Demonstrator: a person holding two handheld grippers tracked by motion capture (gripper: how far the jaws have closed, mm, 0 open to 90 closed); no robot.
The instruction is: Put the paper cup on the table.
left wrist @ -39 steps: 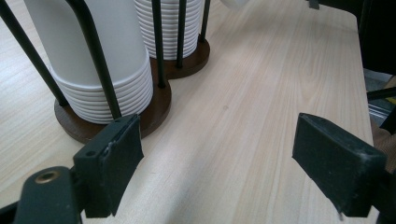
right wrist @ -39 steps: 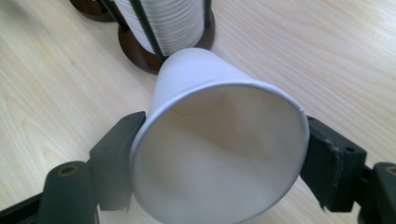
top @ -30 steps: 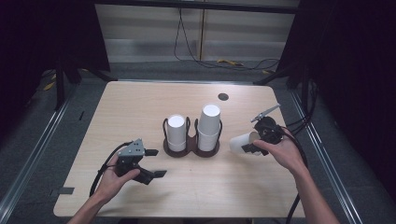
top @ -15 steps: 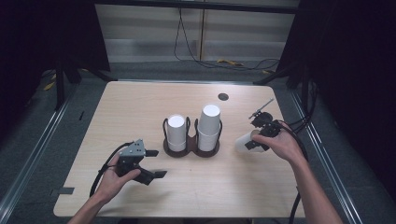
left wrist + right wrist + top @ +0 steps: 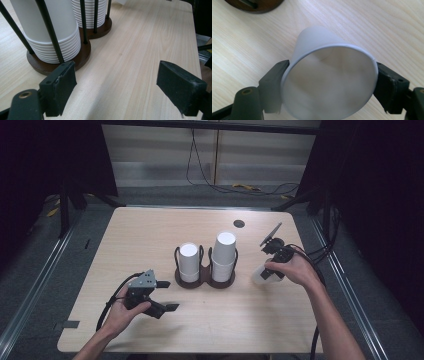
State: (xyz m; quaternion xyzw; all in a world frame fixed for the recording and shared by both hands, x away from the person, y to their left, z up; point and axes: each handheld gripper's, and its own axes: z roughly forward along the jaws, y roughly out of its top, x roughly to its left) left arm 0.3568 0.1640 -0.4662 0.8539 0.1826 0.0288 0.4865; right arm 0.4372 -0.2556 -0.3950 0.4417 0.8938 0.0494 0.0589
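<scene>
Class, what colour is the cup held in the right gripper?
White; the cup shows best in the right gripper view, clamped in the right gripper.

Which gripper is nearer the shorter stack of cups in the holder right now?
Left. The left gripper sits open just in front of the shorter stack of cups. The right gripper, shut on a single cup, is out past the taller stack.

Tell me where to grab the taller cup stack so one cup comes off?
Probably the top cup of the taller stack, just under its closed end. Come from above or the right: the cups sit upside down, the rack's black rods fence the lower sides, and only the top part pokes out free.
</scene>
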